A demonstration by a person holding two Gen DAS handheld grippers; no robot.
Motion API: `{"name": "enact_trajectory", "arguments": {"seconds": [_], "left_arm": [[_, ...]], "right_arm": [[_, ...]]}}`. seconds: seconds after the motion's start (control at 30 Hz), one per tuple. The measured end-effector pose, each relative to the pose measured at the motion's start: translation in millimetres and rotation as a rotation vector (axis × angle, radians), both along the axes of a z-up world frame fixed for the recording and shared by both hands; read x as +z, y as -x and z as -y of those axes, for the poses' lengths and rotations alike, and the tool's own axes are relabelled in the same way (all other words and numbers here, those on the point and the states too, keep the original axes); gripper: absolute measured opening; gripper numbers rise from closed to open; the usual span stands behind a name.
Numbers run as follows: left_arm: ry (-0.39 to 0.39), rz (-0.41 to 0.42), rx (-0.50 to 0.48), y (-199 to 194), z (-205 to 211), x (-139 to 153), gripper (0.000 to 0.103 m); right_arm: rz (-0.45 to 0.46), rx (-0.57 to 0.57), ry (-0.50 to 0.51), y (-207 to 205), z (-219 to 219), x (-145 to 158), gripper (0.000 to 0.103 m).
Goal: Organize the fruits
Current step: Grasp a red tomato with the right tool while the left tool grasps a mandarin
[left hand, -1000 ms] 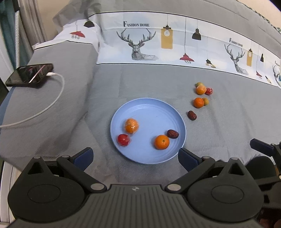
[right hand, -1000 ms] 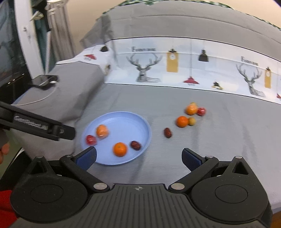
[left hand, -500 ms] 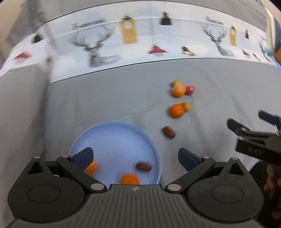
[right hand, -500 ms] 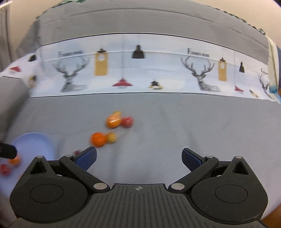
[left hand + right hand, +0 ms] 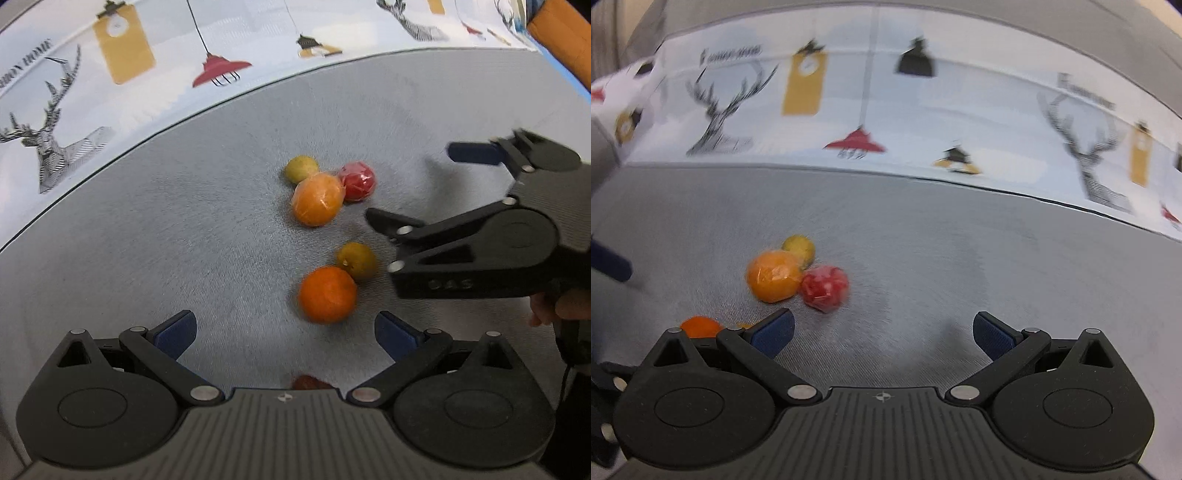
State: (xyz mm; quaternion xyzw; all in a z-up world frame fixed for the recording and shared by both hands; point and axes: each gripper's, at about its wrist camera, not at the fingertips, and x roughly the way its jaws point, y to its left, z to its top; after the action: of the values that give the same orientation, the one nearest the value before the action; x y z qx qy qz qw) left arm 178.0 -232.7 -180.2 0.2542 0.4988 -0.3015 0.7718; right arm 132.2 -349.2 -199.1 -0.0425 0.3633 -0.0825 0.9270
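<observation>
Now that both tools have swung off the plate, left tool (image 5: 283, 326) and right tool (image 5: 882, 328) spread empty, bare orange (image 5: 328, 294) lies at my twelve o'clock, next pick.

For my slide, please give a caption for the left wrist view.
Both open grippers, left and right, close in on loose fruits on grey cloth.

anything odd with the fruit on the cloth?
Nothing damaged. Two pieces, the orange and the red fruit, sit in clear plastic wrap; the other orange is bare. Both grippers are open, holding nothing.
</observation>
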Motion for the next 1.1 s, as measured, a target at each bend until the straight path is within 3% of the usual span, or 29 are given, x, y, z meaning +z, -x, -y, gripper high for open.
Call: {"name": "enact_trajectory", "arguments": {"seconds": [0.1,0.13,0.17,0.2,0.23,0.27,0.33,0.43,0.63,0.87,1.1], "left_arm": [[-0.003,0.008,-0.038,-4.8,4.5,-8.2,0.101],[0.002,0.01,-0.051,-5.6,5.8,-9.5,0.087],[0.007,0.009,-0.069,-5.4,6.7,-10.6,0.078],[0.018,-0.015,-0.093,-5.8,7.9,-11.9,0.05],[0.043,-0.038,-0.107,-5.8,7.7,-11.6,0.036],[0.06,-0.032,-0.107,-5.0,7.8,-10.3,0.036],[0.082,-0.006,-0.118,-2.2,6.4,-7.1,0.035],[0.094,0.014,-0.109,0.7,-0.2,2.2,0.035],[0.145,0.082,-0.042,17.0,-35.2,44.4,0.035],[0.225,0.153,0.098,55.2,-91.3,117.9,0.035],[0.221,0.196,0.203,121.8,-155.5,166.3,0.035]], "right_arm": [[-0.006,0.04,0.012,-13.8,-2.3,-9.9,0.101],[-0.003,0.05,0.011,-17.7,-2.7,-12.6,0.1],[0.002,0.064,-0.004,-19.8,-1.9,-13.4,0.09],[0.02,0.088,-0.032,-20.2,-1.2,-13.1,0.063],[0.041,0.106,-0.047,-18.8,-1.9,-11.5,0.049],[0.044,0.112,-0.033,-18.6,-4.1,-10.0,0.033],[0.038,0.087,-0.029,-16.3,-2.8,-7.3,0.033],[0.033,-0.053,-0.012,-5.7,7.0,-2.5,0.033],[0.063,-0.221,-0.039,48.0,35.4,27.1,0.033],[0.13,-0.212,-0.075,121.8,28.3,79.8,0.033],[0.172,-0.075,-0.164,187.3,-31.8,134.3,0.033]]}}
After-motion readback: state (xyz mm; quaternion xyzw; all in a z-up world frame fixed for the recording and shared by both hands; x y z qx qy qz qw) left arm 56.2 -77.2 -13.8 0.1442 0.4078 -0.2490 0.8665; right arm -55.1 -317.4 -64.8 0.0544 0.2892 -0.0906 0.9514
